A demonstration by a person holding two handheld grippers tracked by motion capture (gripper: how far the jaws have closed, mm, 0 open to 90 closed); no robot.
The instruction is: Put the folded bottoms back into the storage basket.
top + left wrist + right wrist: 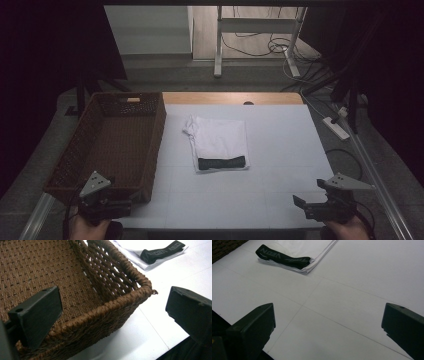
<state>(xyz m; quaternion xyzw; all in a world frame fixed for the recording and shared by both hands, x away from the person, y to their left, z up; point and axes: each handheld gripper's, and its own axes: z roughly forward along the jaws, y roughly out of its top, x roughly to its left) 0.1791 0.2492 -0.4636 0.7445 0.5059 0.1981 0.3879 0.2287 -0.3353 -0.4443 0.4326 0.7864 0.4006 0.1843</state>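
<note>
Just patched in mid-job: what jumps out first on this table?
A folded white garment with a black lettered band along its near edge lies mid-table. A brown wicker basket sits at the left with nothing in it. Both tongs, left and right, hover open at the near edge.

High view was dim, corners and sides fell to black. White table caught most light. Gripper views were brighter, sharp on basket weave; near jaws were soft, dark.
</note>
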